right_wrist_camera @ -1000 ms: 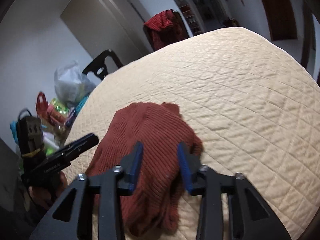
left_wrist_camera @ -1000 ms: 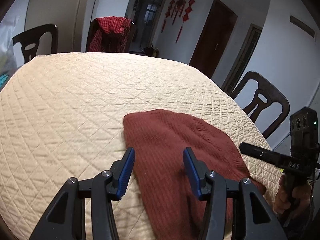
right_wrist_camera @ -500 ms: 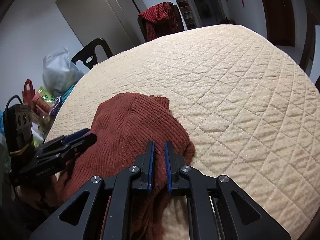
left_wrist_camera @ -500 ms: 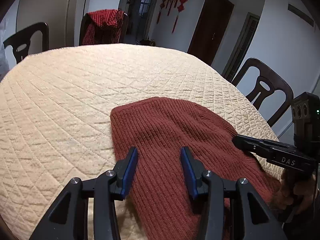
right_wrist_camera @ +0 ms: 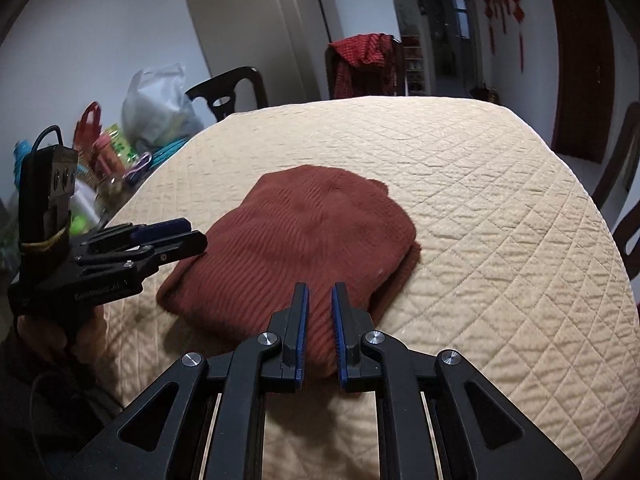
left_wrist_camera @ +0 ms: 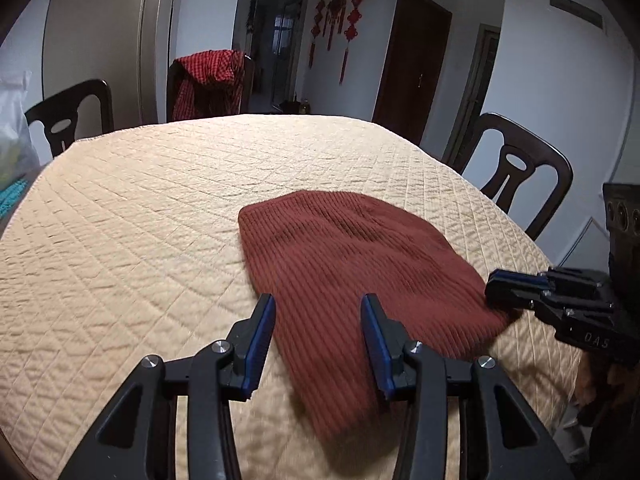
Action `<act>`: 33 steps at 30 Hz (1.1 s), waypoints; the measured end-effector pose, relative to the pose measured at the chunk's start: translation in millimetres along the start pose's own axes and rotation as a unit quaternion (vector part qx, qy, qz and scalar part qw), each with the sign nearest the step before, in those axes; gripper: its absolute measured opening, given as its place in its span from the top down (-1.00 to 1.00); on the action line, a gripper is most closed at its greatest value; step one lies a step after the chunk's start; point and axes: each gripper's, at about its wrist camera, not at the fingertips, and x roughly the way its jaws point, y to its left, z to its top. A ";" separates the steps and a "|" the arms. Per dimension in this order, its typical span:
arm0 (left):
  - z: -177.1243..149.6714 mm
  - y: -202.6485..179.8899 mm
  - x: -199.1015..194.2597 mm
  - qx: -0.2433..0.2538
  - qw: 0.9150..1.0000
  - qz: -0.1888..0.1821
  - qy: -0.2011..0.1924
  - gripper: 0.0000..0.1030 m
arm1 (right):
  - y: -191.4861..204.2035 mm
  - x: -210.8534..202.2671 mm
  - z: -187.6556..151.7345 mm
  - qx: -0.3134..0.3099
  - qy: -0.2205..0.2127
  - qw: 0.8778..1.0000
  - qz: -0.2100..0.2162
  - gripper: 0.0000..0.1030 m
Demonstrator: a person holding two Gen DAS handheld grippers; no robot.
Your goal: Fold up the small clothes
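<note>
sweater (right_wrist_camera: 304,236) sits dead ahead, long axis diagonal | right tongs (right_wrist_camera: 320,304) nearly clenched, pinching its near edge | left tongs (left_wrist_camera: 316,320) released, straddling it

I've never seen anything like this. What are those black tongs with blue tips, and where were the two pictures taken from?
No robot: a person holds a two-finger gripper in each hand, each with a camera looking along its fingers. One picture is from the left gripper, the other from the right gripper; each also shows the other. A rust-red knit garment lies on a cream quilted table cover. The left jaws stand open above it; the right ones pinch its near edge.
</note>
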 end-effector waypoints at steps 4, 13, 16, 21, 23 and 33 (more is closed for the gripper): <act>-10.0 -3.2 -3.7 0.010 1.000 0.005 0.009 0.13 | 0.6 0.2 -7.4 -0.008 0.007 1.000 0.002 0.78; -15.3 -3.4 7.1 0.004 1.000 0.004 0.027 0.13 | -7.9 11.1 -12.3 0.013 0.031 0.999 -0.009 0.82; -16.8 -2.4 8.6 -0.001 1.000 0.001 0.029 0.13 | -9.1 10.1 -14.0 0.018 0.031 0.999 -0.010 0.84; -19.1 -0.3 10.9 -0.004 1.000 -0.004 0.029 0.09 | -11.4 11.1 -15.8 0.024 0.032 0.999 -0.013 0.89; -19.9 2.0 12.0 -0.007 1.000 -0.006 0.030 0.08 | -12.9 11.5 -15.9 0.027 0.032 0.999 -0.012 0.89; -16.3 0.3 9.6 -0.002 1.000 0.000 0.030 0.08 | -14.7 6.3 -15.3 0.038 0.034 0.999 -0.010 0.89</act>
